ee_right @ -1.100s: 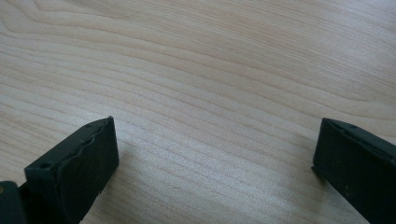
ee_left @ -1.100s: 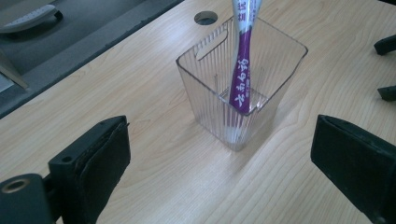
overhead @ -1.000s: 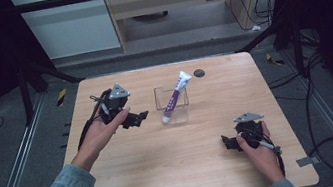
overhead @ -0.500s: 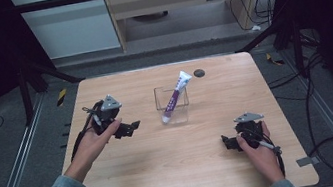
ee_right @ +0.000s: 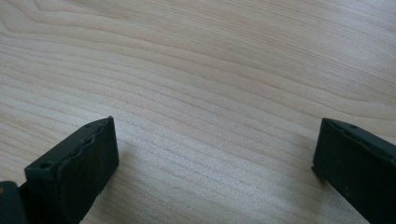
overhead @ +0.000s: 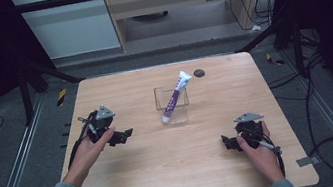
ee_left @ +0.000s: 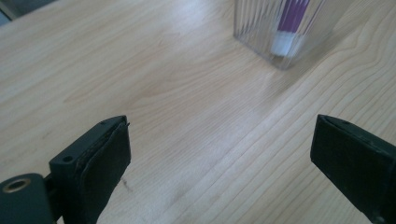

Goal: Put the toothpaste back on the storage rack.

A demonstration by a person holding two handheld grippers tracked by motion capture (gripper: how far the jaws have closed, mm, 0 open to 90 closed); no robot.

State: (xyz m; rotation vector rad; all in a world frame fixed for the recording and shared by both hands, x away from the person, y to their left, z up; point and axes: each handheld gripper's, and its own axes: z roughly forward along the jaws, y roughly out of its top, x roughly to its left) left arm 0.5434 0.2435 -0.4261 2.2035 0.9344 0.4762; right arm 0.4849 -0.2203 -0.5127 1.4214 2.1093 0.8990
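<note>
The tube (overhead: 174,98) leans in the clear holder (overhead: 173,110) at frame centre. Both grippers, left (overhead: 124,134) and right (overhead: 226,142), gape empty on the surface (overhead: 177,173). A careless reach could tip the light holder, spilling the tube.

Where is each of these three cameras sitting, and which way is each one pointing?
High view: mounted above the person's side, looking forward and down on the table; both forearms, the left gripper and the right gripper show.
Left gripper view: rides the left gripper, looking along its open jaws toward the clear box holding the purple tube.
Right gripper view: rides the right gripper, looking along its open jaws down at bare wood.
Shared: the high and left gripper views both show the box and tube.
</note>
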